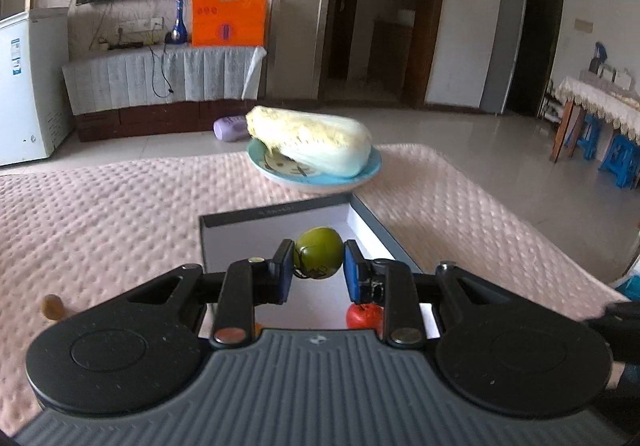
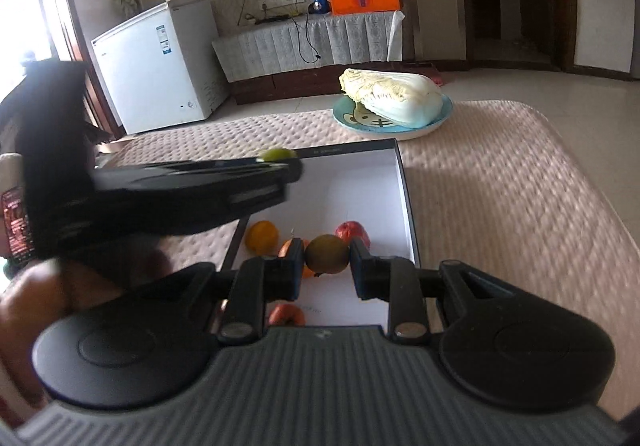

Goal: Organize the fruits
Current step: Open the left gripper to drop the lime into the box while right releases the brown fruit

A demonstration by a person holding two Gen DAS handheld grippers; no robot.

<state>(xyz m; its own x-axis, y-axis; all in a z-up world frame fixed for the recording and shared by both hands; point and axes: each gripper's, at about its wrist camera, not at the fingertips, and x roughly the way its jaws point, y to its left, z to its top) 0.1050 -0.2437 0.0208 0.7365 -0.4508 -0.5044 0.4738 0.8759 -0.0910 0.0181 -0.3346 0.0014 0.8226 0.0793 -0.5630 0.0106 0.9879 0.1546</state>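
My left gripper (image 1: pixel 319 260) is shut on a green round fruit (image 1: pixel 318 251) and holds it over the white inside of a shallow box (image 1: pixel 256 234). Below it in the box lies a red fruit (image 1: pixel 364 316). My right gripper (image 2: pixel 326 258) is shut on an olive-brown round fruit (image 2: pixel 326 252) over the near end of the same box (image 2: pixel 360 186). Under it lie a yellow-orange fruit (image 2: pixel 262 236), a red apple (image 2: pixel 352 231) and a red-orange fruit (image 2: pixel 286 314). In the right wrist view the left gripper (image 2: pixel 294 168) reaches in blurred from the left with the green fruit (image 2: pixel 276 154).
A blue plate (image 1: pixel 372 166) with a napa cabbage (image 1: pixel 312 140) stands just beyond the box on the pink quilted table cover (image 1: pixel 100 214). The table's right edge (image 1: pixel 520 214) drops to the tiled floor. A brown round thing (image 1: pixel 52 306) lies left of the box.
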